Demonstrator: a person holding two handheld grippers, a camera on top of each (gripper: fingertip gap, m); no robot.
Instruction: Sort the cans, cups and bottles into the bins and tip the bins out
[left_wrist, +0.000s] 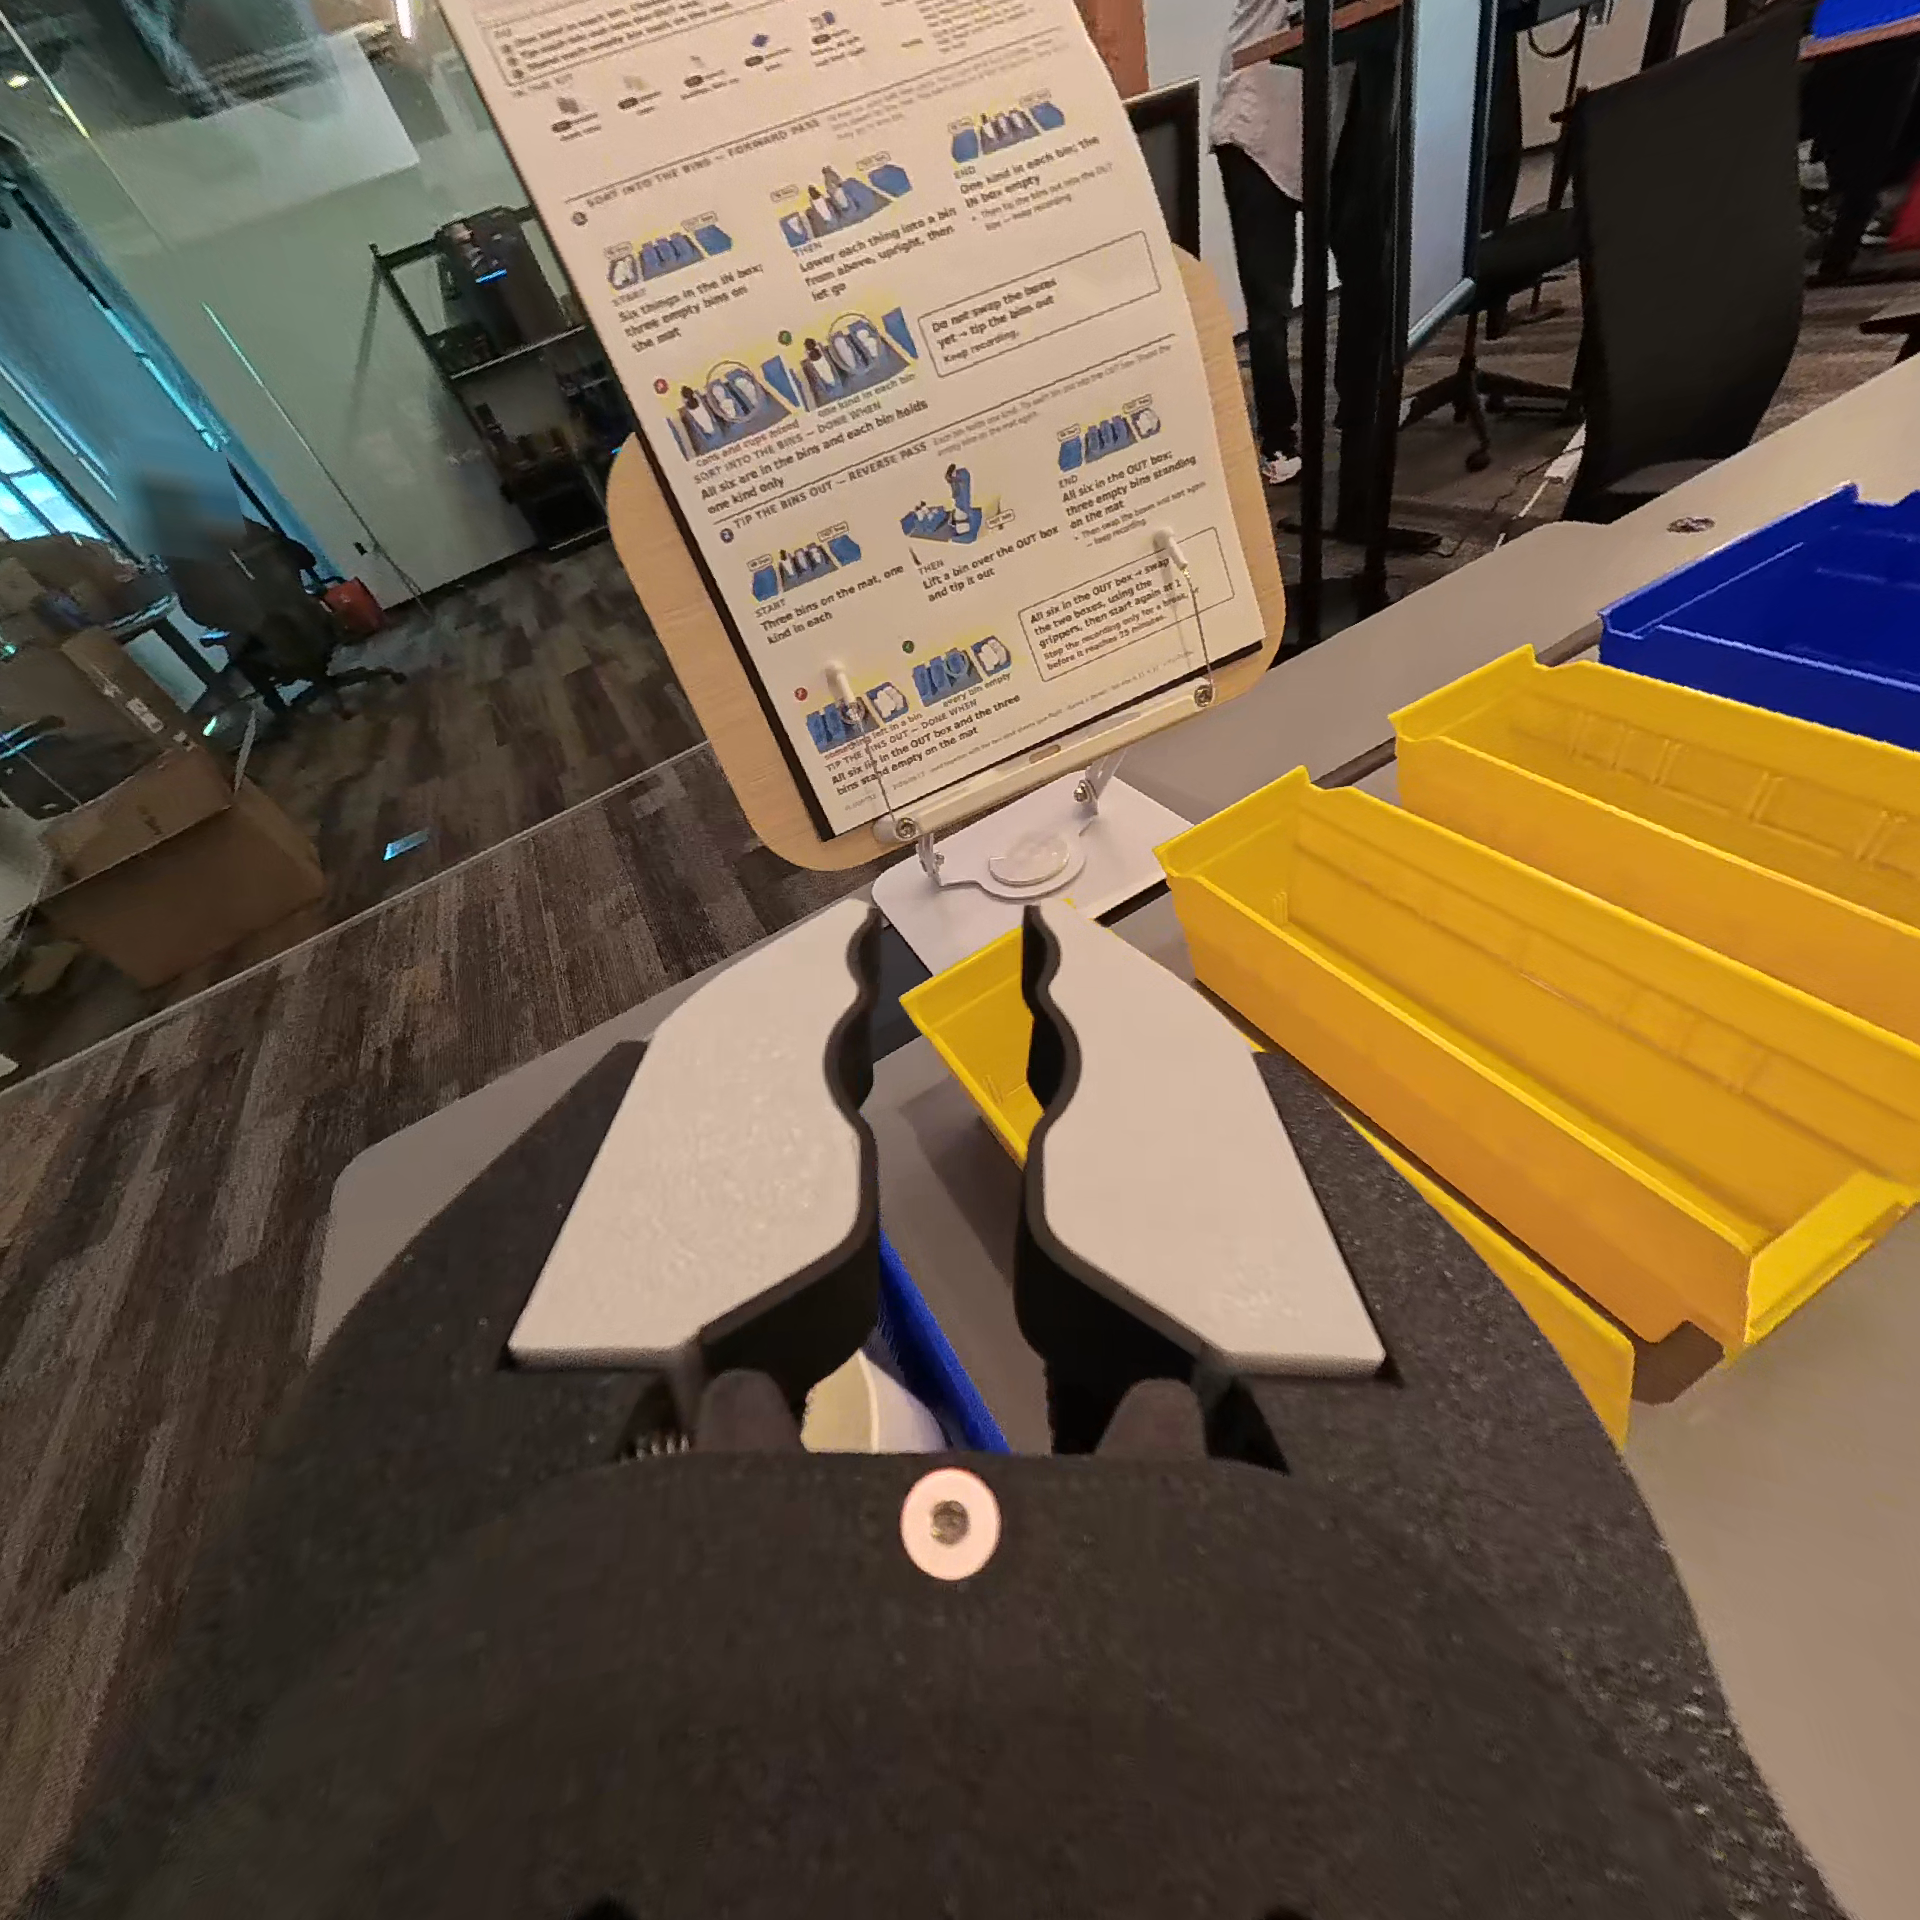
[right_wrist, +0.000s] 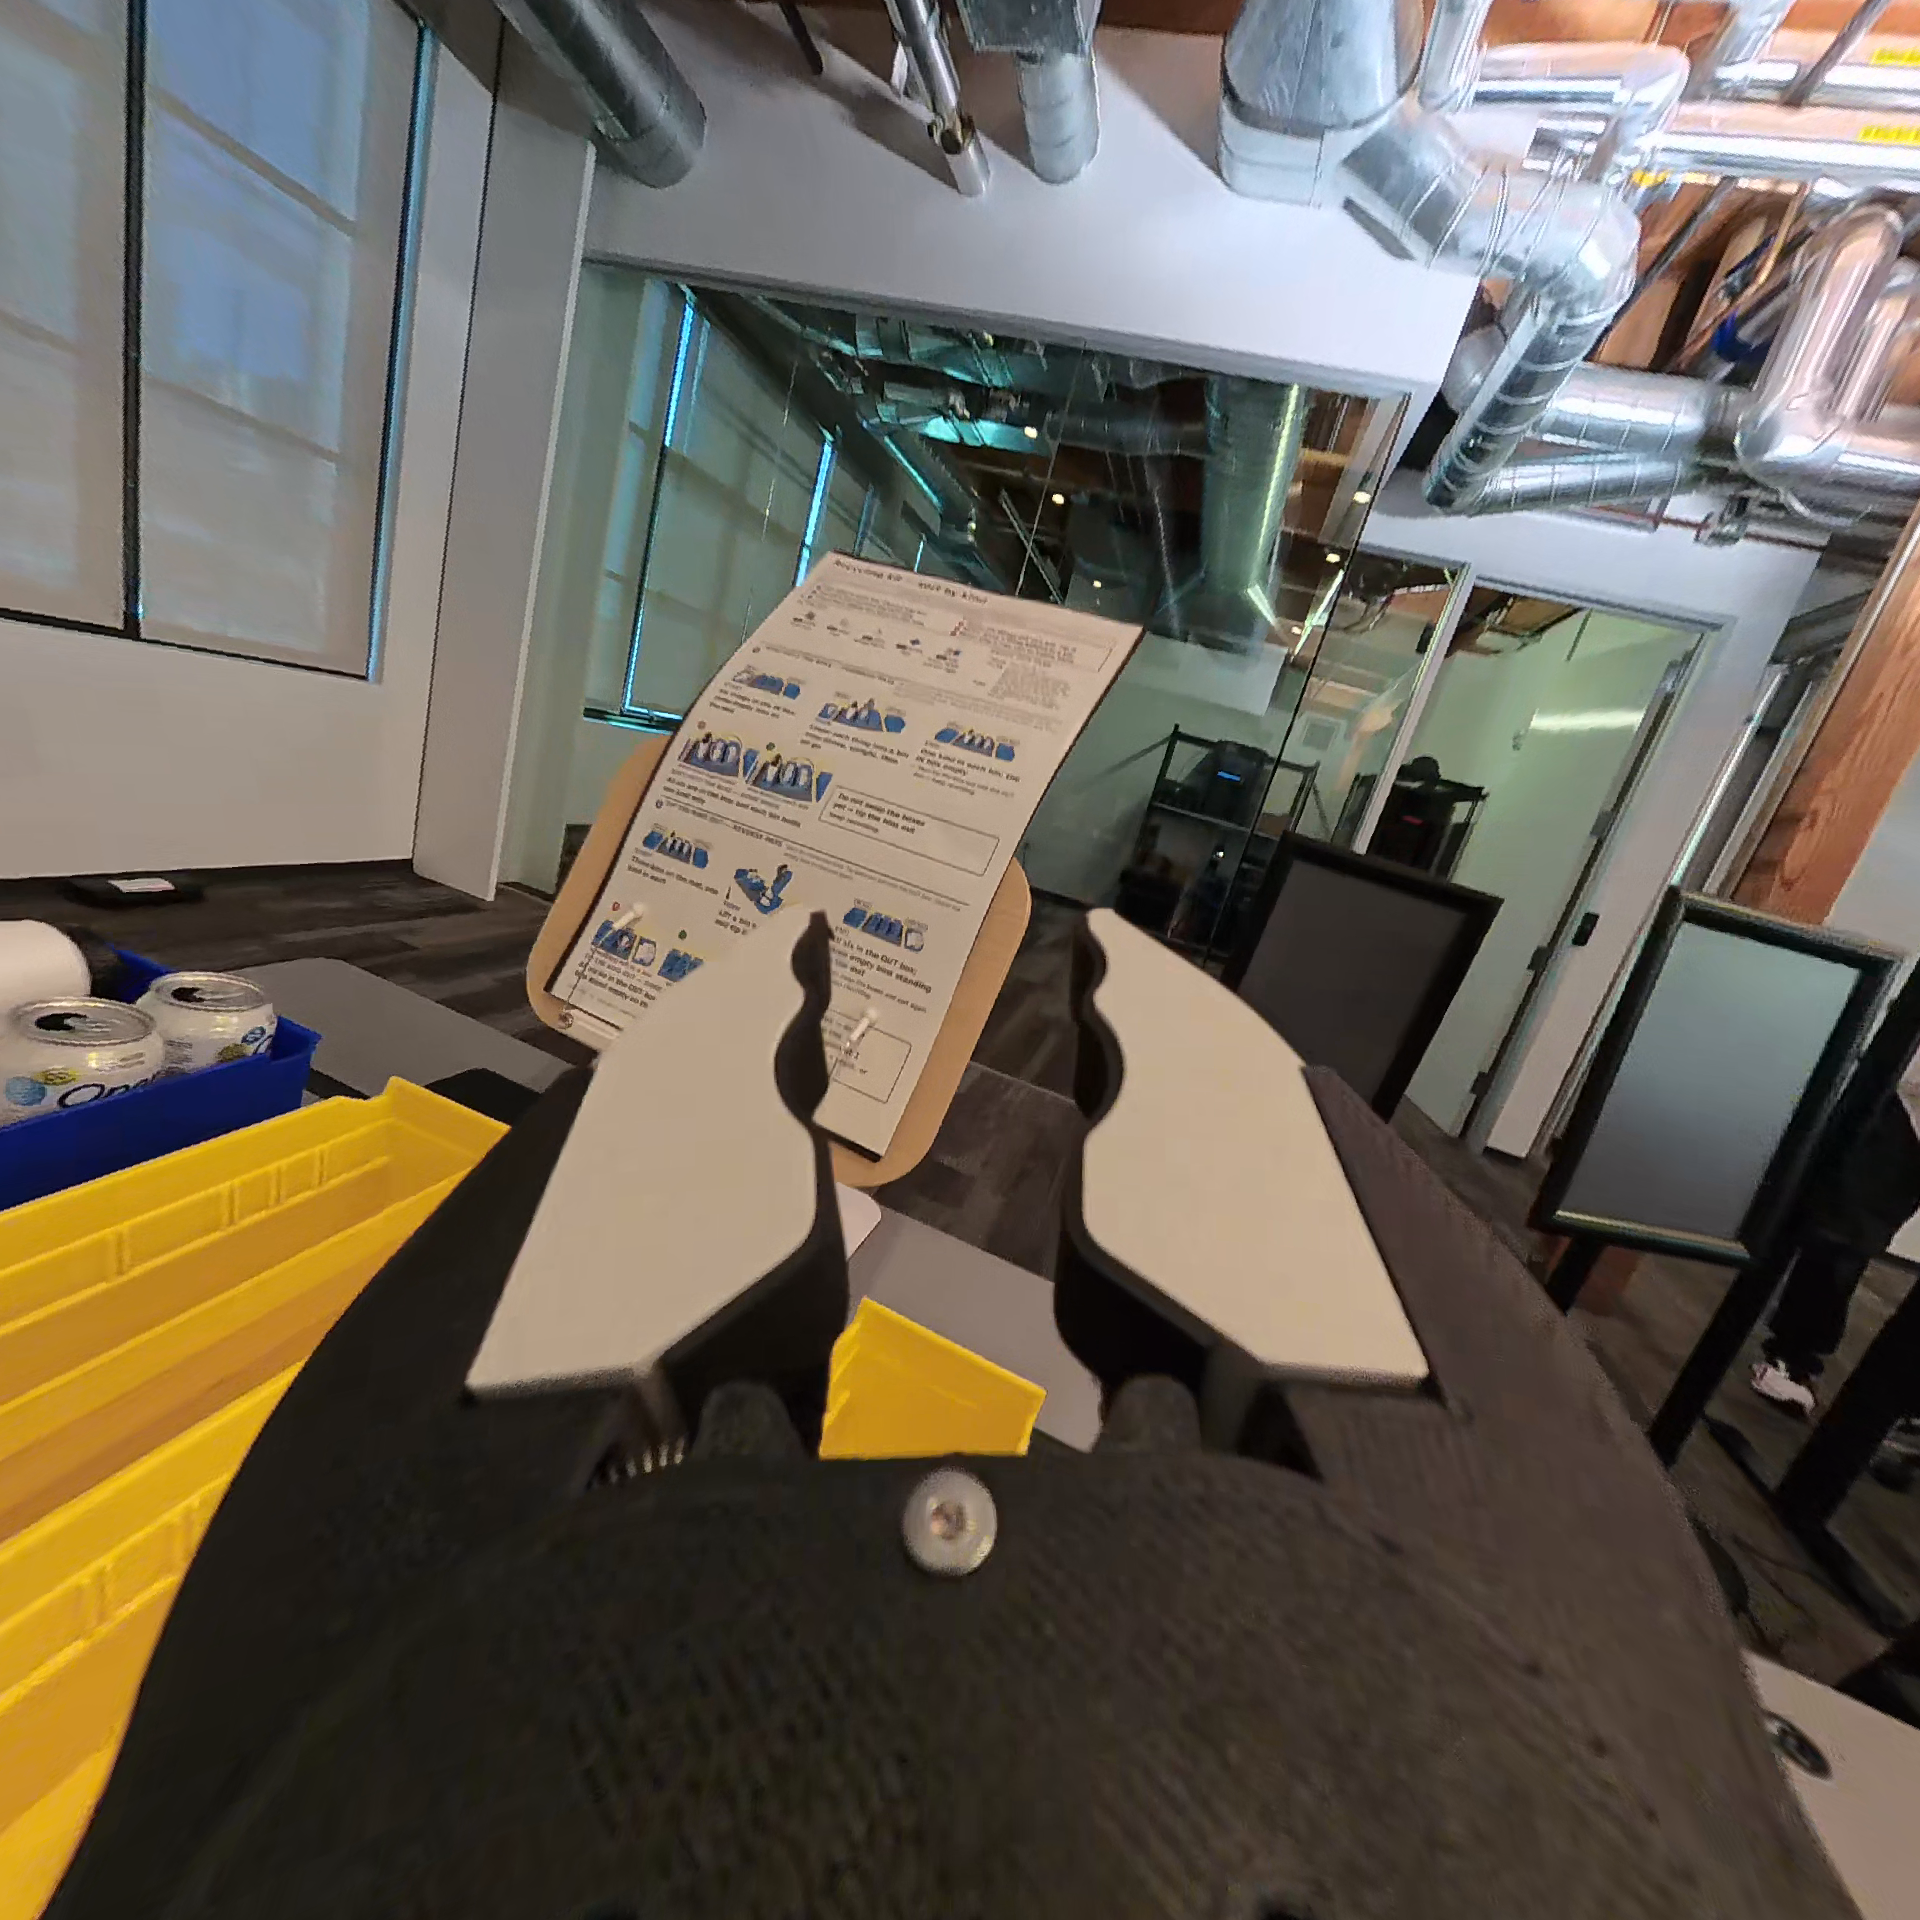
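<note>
Left claw (left_wrist: 951, 935) hangs over the worktop (left_wrist: 1455, 665) edge, jaws narrowed with nothing pinched between them; a blue box (left_wrist: 940, 1351) shows just under it. Right claw (right_wrist: 951, 940) is a bit wider apart, also holding nothing, tilted up above a yellow bin corner (right_wrist: 925, 1392). Three yellow bins (left_wrist: 1455, 1049) sit side by side, all bare inside, probably so each kind gets its own. The cans (right_wrist: 145, 1023) wait in a blue box (right_wrist: 156, 1122) past the bins on the left. Behind stands the instruction sheet (left_wrist: 935, 416). Open room is mostly above the bin rims.
</note>
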